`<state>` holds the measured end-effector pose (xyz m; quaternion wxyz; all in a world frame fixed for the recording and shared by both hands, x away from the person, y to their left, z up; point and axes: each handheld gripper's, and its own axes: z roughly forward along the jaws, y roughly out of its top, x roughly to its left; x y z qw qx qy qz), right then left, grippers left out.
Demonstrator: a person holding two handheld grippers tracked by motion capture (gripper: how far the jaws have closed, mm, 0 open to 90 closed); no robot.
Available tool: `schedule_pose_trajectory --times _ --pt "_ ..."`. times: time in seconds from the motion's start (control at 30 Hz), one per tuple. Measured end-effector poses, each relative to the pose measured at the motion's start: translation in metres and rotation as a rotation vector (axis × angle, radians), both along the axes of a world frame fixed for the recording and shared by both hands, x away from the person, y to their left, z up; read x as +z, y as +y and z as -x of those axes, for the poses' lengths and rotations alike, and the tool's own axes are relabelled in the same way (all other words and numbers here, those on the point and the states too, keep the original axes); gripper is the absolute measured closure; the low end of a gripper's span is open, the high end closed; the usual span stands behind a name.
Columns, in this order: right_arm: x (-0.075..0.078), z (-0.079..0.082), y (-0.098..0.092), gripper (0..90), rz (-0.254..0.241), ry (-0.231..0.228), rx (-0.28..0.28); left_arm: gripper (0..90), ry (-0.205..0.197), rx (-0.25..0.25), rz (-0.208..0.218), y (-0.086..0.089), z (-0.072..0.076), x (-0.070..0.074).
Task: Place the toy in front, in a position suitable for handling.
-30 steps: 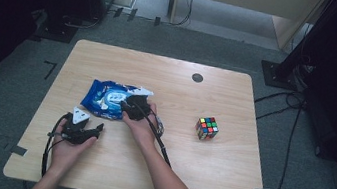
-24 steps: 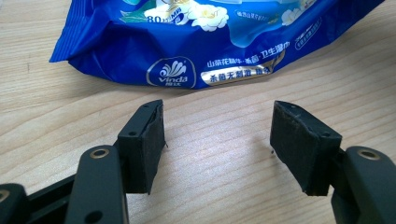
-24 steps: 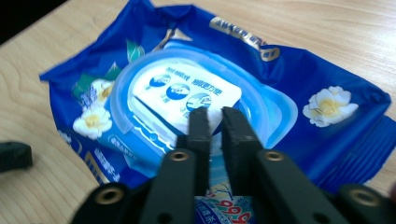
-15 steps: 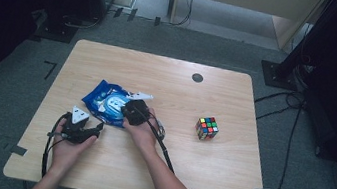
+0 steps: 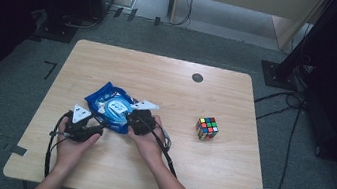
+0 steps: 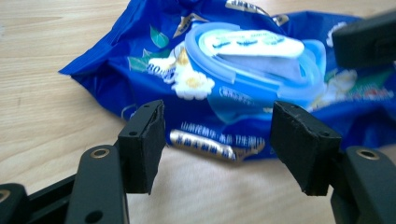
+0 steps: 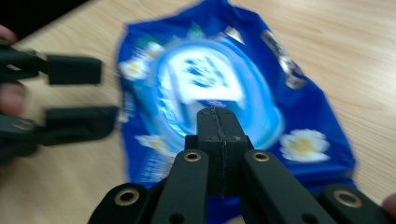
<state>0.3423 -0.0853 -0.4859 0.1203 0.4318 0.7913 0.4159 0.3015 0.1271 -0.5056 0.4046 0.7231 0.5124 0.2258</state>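
The blue wipes pack [image 5: 110,107] lies flat on the table [image 5: 224,183], just ahead of the left gripper [image 6: 219,144] with its jaws apart, while the right gripper [image 7: 218,122], jaws pressed together on nothing, seems to hover over the pack's near edge.

I count one wipes pack [image 5: 110,107], one cube [image 5: 207,128], two grippers, left [image 5: 95,128] and right [image 5: 128,117], on one table [image 5: 159,78]

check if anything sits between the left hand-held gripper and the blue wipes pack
Nothing visible does. The left hand-held gripper stands open with only bare table before the wipes pack. The right hand-held gripper, shut, hovers over the pack's far side.
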Motion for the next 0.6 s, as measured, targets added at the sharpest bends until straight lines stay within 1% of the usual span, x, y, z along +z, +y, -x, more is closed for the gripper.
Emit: schedule_pose_trajectory --times 0.07,0.13,0.17,0.23,0.27,0.3,0.33,0.37,0.4,0.53,0.6 --pt "-0.005 -0.005 0.0 89.0 0.016 0.038 0.015 36.2 -0.006 0.008 0.007 -0.003 -0.004 0.001" --pt "-0.008 -0.006 0.003 88.6 0.038 0.054 0.023 36.1 -0.008 0.006 0.009 -0.008 -0.006 0.001" --pt "-0.009 -0.007 0.004 88.2 0.038 0.05 0.025 36.1 -0.001 0.002 0.003 -0.01 -0.007 0.0" --pt "-0.008 -0.007 0.006 86.9 0.042 0.047 0.027 36.7 0.007 0.005 -0.037 -0.016 -0.009 -0.003" --pt "-0.007 -0.007 0.006 86.0 0.044 0.037 0.028 37.1 0.01 0.008 -0.055 -0.017 -0.01 -0.004" --pt "-0.007 -0.007 0.007 85.3 0.047 0.032 0.026 37.9 0.02 0.014 -0.07 -0.018 -0.01 -0.004" --pt "-0.006 -0.007 0.008 84.0 0.046 0.023 0.036 38.5 0.034 0.016 -0.083 -0.019 -0.011 -0.005" --pt "-0.006 -0.007 0.01 82.6 0.046 0.027 0.043 39.0 0.054 0.014 -0.095 -0.02 -0.012 -0.006" --pt "-0.005 -0.007 0.012 81.5 0.048 0.021 0.053 39.3 0.066 0.013 -0.1 -0.021 -0.012 -0.007" --pt "-0.005 -0.009 0.024 78.4 0.094 0.015 0.072 39.4 0.065 0.02 -0.106 -0.022 -0.012 -0.008" --pt "-0.006 -0.012 0.028 77.0 0.099 0.013 0.069 39.4 0.068 0.019 -0.112 -0.022 -0.012 -0.009"
